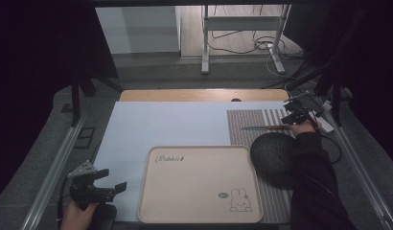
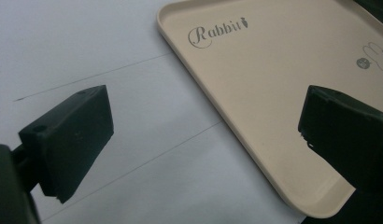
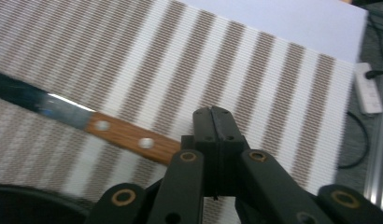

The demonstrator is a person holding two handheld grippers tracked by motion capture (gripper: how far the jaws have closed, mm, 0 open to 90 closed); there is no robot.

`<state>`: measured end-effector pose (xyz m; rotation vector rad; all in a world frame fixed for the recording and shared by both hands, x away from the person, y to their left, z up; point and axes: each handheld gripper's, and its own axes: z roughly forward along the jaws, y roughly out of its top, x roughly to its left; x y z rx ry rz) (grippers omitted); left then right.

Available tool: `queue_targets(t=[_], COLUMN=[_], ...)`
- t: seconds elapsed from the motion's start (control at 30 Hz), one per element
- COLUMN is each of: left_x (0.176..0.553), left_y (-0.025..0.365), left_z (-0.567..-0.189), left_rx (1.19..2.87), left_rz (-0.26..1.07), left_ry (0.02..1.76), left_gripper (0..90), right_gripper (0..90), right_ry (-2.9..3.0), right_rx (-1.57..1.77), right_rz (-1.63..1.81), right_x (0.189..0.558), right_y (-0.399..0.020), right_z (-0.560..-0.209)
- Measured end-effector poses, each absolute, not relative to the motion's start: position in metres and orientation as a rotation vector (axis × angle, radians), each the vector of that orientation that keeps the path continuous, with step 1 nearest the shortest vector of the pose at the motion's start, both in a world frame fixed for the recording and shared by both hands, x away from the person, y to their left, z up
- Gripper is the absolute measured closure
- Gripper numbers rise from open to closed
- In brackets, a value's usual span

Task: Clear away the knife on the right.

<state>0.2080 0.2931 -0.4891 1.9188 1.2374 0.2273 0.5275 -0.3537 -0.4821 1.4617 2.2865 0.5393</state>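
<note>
Knife | wooden handle, lies on striped mat, far right of table | right gripper clenched on handle's end | left gripper released, idle beside tray | handling: keep blade level, lift slowly | obscured: pad contact hidden; blade tip cut off.

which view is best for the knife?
Right gripper view: the knife is close, its wooden riveted handle running into the shut jaws of the right gripper. The high view shows it small on the striped mat.
</note>
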Motion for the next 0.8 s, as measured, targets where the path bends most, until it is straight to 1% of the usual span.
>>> queue_targets(t=[0.13,0.3,0.8], left_x=[0.208,0.208,0.208], left_y=[0.293,0.292,0.291], left_z=[-0.489,-0.489,-0.489], left_rx=[1.921,1.924,1.936], left_rz=[0.226,0.228,0.233], left_ry=[1.239,1.238,1.236], left_gripper=[3.6,3.7,4.0], right_gripper=[89.4,89.4,89.4], right_ry=[2.284,2.325,2.484], right_rx=[1.473,1.482,1.460], right_rz=[0.512,0.503,0.497], right_x=[0.533,0.531,0.508], right_y=[-0.365,-0.370,-0.372], right_z=[-0.487,-0.494,-0.490])
